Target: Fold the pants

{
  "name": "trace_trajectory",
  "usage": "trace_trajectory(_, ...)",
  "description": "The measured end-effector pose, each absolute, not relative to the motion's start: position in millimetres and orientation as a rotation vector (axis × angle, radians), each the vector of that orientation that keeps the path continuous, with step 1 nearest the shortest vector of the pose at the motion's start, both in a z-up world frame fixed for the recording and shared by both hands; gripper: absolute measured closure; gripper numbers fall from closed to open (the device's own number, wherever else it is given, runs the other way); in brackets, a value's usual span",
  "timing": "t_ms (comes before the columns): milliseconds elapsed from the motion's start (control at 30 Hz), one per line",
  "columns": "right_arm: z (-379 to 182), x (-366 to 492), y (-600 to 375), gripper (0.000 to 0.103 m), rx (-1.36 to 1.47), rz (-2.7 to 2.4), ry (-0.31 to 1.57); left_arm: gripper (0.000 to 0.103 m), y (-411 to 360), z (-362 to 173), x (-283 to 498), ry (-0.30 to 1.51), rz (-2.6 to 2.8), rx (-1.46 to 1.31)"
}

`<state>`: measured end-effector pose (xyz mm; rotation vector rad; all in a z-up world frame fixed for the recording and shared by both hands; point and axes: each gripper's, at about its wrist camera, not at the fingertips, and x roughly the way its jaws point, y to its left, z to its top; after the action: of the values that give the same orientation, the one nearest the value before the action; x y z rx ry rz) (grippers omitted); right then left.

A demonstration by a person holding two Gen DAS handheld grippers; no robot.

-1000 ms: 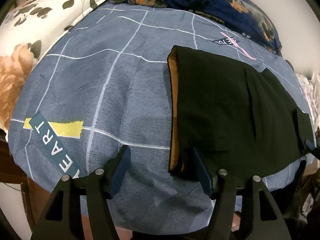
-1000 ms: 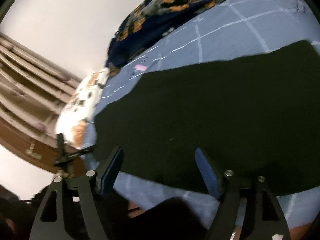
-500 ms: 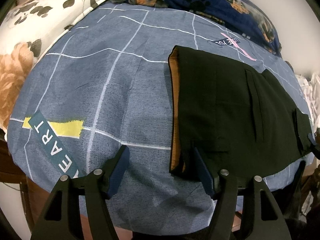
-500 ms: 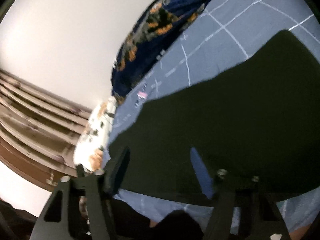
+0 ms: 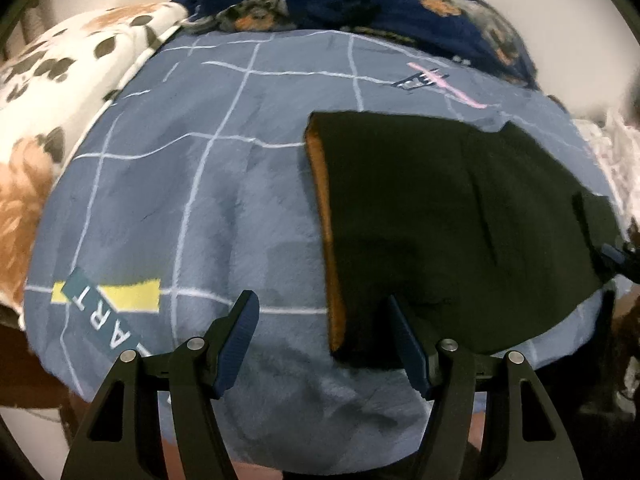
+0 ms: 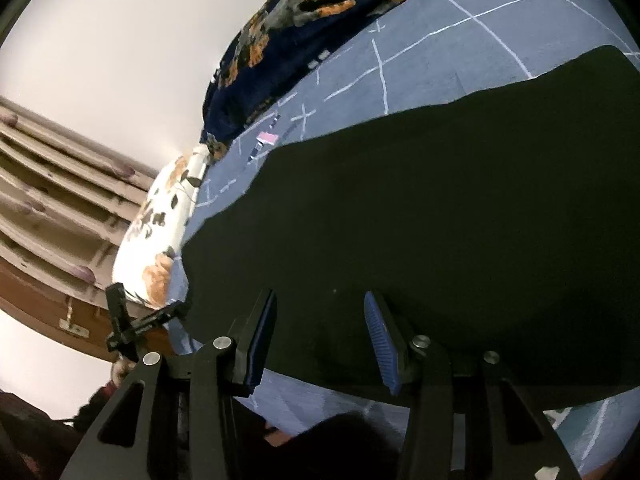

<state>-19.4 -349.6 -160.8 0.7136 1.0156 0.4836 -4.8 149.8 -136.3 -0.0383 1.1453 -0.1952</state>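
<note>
Black pants [image 5: 440, 220] lie flat on a blue-grey bedspread [image 5: 200, 200] with white grid lines, their orange-lined waistband edge [image 5: 326, 232] turned to the left. My left gripper [image 5: 322, 340] is open over the near waistband corner: its right finger rests over the cloth, its left over bare bedspread. In the right wrist view the pants [image 6: 440, 200] fill the middle. My right gripper [image 6: 320, 338] is low over their near edge with its jaws closing. Cloth lies between the pads, which do not press on it. A blue pad of the right gripper [image 5: 618, 256] shows at the pants' far right end.
A white floral pillow [image 5: 60, 92] lies at the bed's left and a navy dog-print blanket [image 5: 360, 4] along the wall side. A brown slatted headboard [image 6: 40, 208] stands beyond the pillow. The bed's near edge drops off just below both grippers.
The right gripper's jaws have narrowed over the pants' near edge, and its view has swung and dipped slightly. The left gripper has rolled a little, still open at the waistband corner.
</note>
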Motion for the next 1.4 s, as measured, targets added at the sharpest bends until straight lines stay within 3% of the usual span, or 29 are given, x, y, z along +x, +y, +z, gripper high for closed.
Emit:
trace_trajectory(767,-158.0,-13.4,-329.7,0.041,0.745,0.474,1.032,0.035,137.4,-153.8,63.4,1.103,-0.485,-0.143)
trace_trajectory(800,-158.0,-12.9,-328.7,0.040,0.746,0.472,1.032,0.036,136.9,-154.1,66.4,1.105,-0.516,-0.147)
trace_trajectory(833,-158.0,-12.9,-328.2,0.040,0.748,0.471,1.031,0.047,136.3,-154.5,68.0,1.108,-0.539,-0.147)
trace_trajectory(1067,-159.4,-9.4,-324.3,0.038,0.778,0.475,1.022,0.071,143.6,-149.5,72.9,1.116,-0.549,-0.227)
trace_trajectory(1267,-158.9,-5.6,-320.6,0.038,0.784,0.492,1.012,0.083,122.2,-105.4,59.0,1.041,-0.527,-0.209)
trace_trajectory(1400,-156.8,-2.9,-319.2,0.038,0.825,0.530,0.989,0.084,97.1,-73.2,55.4,1.009,-0.555,-0.221)
